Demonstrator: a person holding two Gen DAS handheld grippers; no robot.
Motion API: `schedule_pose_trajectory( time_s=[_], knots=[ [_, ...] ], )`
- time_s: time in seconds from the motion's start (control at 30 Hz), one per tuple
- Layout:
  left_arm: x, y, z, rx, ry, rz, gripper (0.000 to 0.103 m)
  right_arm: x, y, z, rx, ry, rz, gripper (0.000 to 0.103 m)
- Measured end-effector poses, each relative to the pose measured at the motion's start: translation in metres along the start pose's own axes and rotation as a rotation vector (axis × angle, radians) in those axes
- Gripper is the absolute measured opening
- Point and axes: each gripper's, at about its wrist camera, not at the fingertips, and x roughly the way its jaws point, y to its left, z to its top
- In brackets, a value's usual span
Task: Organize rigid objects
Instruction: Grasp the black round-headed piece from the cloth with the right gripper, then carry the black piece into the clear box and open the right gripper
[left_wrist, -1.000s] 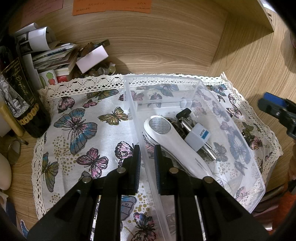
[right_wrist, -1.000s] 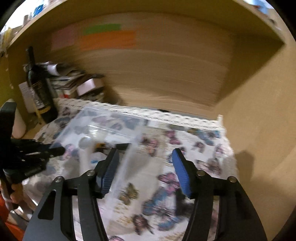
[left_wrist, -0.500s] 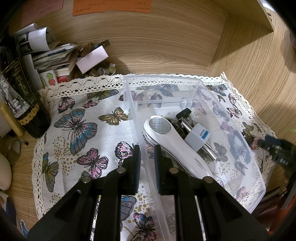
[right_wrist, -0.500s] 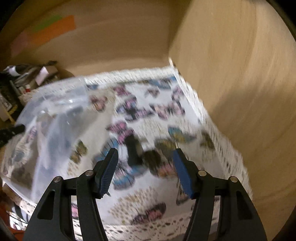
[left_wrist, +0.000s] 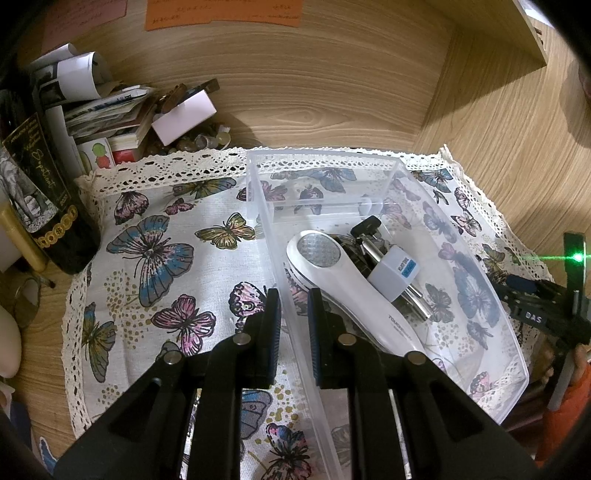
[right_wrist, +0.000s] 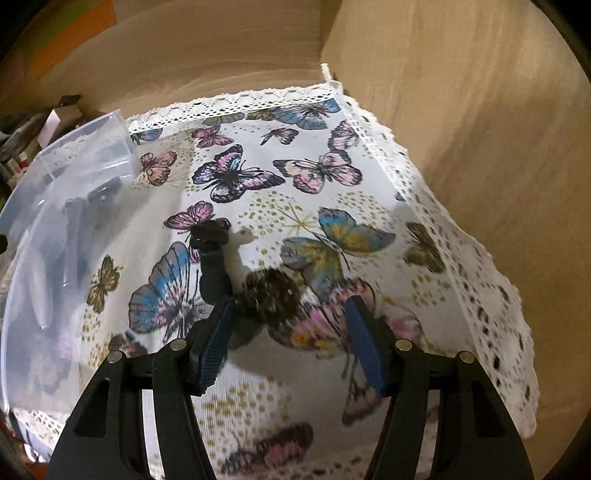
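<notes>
The left gripper (left_wrist: 293, 328) is closed on the near left wall of the one clear plastic bin (left_wrist: 491, 295), one finger outside the wall and one inside. Just right of its inner finger, inside the bin, lie three things: one white handheld device (left_wrist: 347, 288), one small white adapter (left_wrist: 393, 273) with a blue label, and one dark metal piece (left_wrist: 365, 230) under them. The long axis of the white device runs from near the fingers away to the upper left, its round mesh head at the far end.

The right gripper (right_wrist: 291, 332) is open, holding nothing. Between and just ahead of its fingers lies one dark object (right_wrist: 273, 299) with a round, rough head, partly blurred; its handle points away to the upper left. The bin stands to the left of this gripper. To the right, the butterfly cloth (right_wrist: 369, 147) has free room up to its lace edge, which meets the wooden wall (right_wrist: 480, 110).
</notes>
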Motion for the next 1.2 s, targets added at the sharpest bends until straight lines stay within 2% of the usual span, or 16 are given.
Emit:
schedule_pose_trajectory(
  time_s=[0.03,0.17,0.33,0.57,0.77,0.87,1.2],
  knots=[
    [0.000,0.001,0.000,0.000,0.000,-0.001,0.013,0.003,0.001,0.002,-0.008,-0.003,-0.003,0.054],
    [0.000,0.001,0.000,0.000,0.000,-0.001,0.013,0.004,0.005,0.006,-0.018,-0.007,0.012,0.032],
    [0.000,0.001,0.000,-0.001,0.001,-0.002,0.013,-0.006,0.006,0.007,-0.024,-0.034,0.011,0.032],
    [0.000,0.001,0.000,-0.001,0.002,-0.002,0.013,-0.033,0.014,0.020,-0.038,-0.116,0.035,0.032],
    [0.000,0.001,0.000,0.000,0.002,-0.002,0.013,-0.053,0.041,0.040,-0.113,-0.196,0.090,0.032],
    [0.000,0.001,0.000,-0.001,0.002,-0.003,0.013,-0.061,0.059,0.048,-0.172,-0.229,0.087,0.032],
    [0.000,0.001,0.000,-0.003,0.001,-0.006,0.014,-0.068,0.109,0.053,-0.300,-0.269,0.166,0.032]
  ],
)
